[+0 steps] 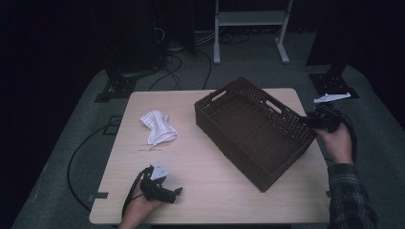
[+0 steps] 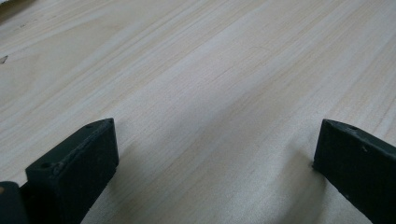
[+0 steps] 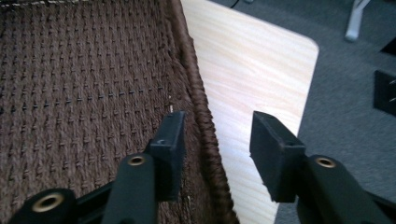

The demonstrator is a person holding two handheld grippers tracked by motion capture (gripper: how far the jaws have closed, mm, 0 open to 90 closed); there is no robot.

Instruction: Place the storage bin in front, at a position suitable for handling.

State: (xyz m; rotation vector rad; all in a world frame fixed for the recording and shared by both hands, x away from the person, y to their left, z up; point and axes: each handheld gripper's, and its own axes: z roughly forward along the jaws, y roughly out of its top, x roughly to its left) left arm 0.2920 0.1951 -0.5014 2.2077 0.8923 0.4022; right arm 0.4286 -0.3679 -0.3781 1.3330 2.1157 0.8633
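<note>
A dark brown woven basket [image 1: 224, 143] with cut-out handles stands at an angle on the right half of the light wooden table [image 1: 210, 195]. My right gripper [image 1: 311, 122] is at the basket's right end. In the right gripper view its jaws [image 3: 217, 135] straddle the basket rim [image 3: 201, 98], one inside and one outside, with gaps on both sides; it is open. A crumpled white cloth [image 1: 158, 127] lies on the table's left half. My left gripper [image 1: 177, 192] rests near the front edge, open wide over bare wood [image 2: 215, 140].
The table's right edge and grey floor [image 3: 345, 93] lie just beyond the basket. Black cables [image 1: 76, 162] run across the floor at the left. Black stand bases [image 1: 117, 88] and a white frame [image 1: 248, 28] stand behind the table.
</note>
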